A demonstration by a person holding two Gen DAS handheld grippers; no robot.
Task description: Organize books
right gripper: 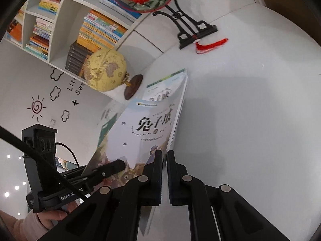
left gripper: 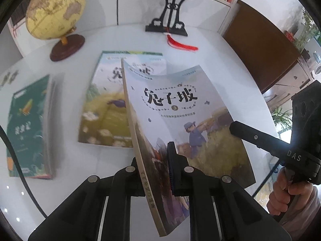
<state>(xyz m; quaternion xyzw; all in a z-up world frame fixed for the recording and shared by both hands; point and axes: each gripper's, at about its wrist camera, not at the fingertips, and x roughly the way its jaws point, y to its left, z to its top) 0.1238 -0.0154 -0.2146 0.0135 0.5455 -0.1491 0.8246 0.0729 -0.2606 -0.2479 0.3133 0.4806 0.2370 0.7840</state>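
- The left gripper (left gripper: 156,172) is clamped on the spine edge of a pale blue storybook (left gripper: 180,116), which hangs tilted above the white table (left gripper: 230,64).
- The right gripper (right gripper: 164,172) pinches the same storybook (right gripper: 140,132) at its opposite, page edge, jaws narrow.
- Under the raised book, a second storybook (left gripper: 104,104) of the same series lies flat on the table.
- To its left lies a dark green book (left gripper: 28,124), apart from it.
- At the far side stand a yellow globe (left gripper: 56,10) and a black fan stand (left gripper: 168,16) with a red tassel (left gripper: 180,44).
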